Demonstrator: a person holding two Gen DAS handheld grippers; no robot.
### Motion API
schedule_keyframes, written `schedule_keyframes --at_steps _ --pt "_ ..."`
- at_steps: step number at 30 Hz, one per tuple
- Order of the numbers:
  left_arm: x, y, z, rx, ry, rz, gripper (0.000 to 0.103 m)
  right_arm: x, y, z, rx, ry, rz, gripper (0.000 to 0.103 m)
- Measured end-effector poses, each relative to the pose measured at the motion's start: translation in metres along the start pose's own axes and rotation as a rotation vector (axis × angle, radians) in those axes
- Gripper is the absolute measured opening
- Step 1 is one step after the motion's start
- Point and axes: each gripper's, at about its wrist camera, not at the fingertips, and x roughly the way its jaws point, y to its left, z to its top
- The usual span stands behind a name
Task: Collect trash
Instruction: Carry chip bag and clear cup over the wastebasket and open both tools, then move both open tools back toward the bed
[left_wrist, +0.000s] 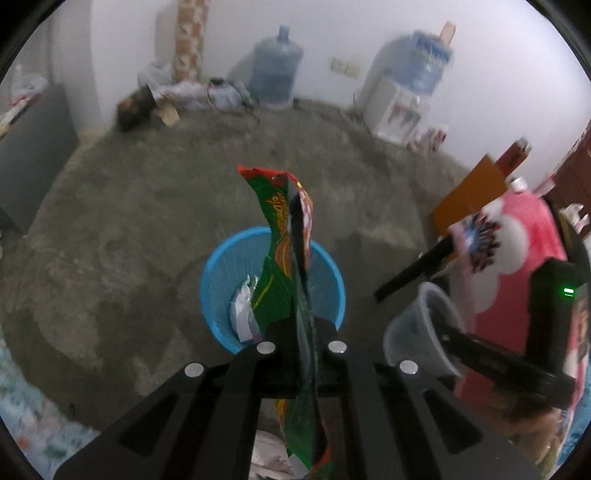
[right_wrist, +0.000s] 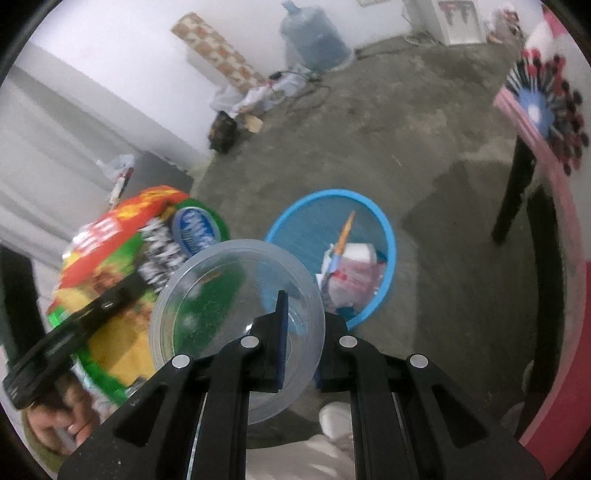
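Note:
My left gripper (left_wrist: 301, 332) is shut on a green and red snack wrapper (left_wrist: 284, 229), which stands up between the jaws above a blue bin (left_wrist: 218, 280) on the floor. Crumpled white trash (right_wrist: 351, 277) lies inside the bin (right_wrist: 388, 236). My right gripper (right_wrist: 306, 332) is shut on the rim of a clear plastic cup (right_wrist: 221, 295), held just left of the bin and above it. In the left wrist view the cup (left_wrist: 410, 328) and right gripper (left_wrist: 443, 334) hang to the right of the bin. In the right wrist view the wrapper (right_wrist: 110, 258) and left gripper (right_wrist: 125, 291) are at the left.
A table with a pink cloth (left_wrist: 517, 229) and black legs (right_wrist: 513, 192) stands right of the bin. A water jug (left_wrist: 275, 70), a dispenser (left_wrist: 402, 107) and clutter line the far wall. The floor is bare concrete. A person's hand (right_wrist: 62, 417) and shoe (right_wrist: 334, 417) show low in the right wrist view.

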Motion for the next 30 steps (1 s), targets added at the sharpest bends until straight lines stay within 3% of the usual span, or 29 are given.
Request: schedule_keyframes --at_steps 4,5,6,7,12,19,27,29,30 --pt "0.056 0.008 0.010 0.020 0.054 -0.015 0.004 0.009 -0.014 0.003 0.035 0.017 -0.021 0.010" --pt "0.069 0.010 0.010 0.018 0.076 -0.013 0.014 0.011 -0.016 0.003 0.040 0.020 -0.025 0.010" --pt "0.086 0.015 0.011 0.010 0.108 0.014 0.032 0.014 -0.019 0.003 0.048 0.027 -0.033 0.010" --pt "0.098 0.021 0.012 -0.001 0.128 0.033 0.040 0.015 -0.020 0.002 0.052 0.032 -0.035 0.010" --pt "0.112 0.043 0.006 -0.111 0.144 0.082 0.051 0.022 -0.028 0.003 0.068 0.053 -0.046 0.010" --pt "0.068 0.051 0.019 -0.146 0.043 0.110 0.056 0.040 -0.016 0.008 0.060 0.088 -0.025 0.013" --pt "-0.039 0.050 0.010 -0.132 -0.087 0.161 0.065 0.087 0.045 0.050 -0.037 0.093 0.051 0.013" --pt "-0.068 0.048 -0.002 -0.133 -0.119 0.165 0.068 0.113 0.059 0.057 -0.082 0.122 0.011 0.018" --pt "-0.078 0.047 -0.008 -0.132 -0.130 0.168 0.070 0.123 0.062 0.058 -0.099 0.135 -0.005 0.033"
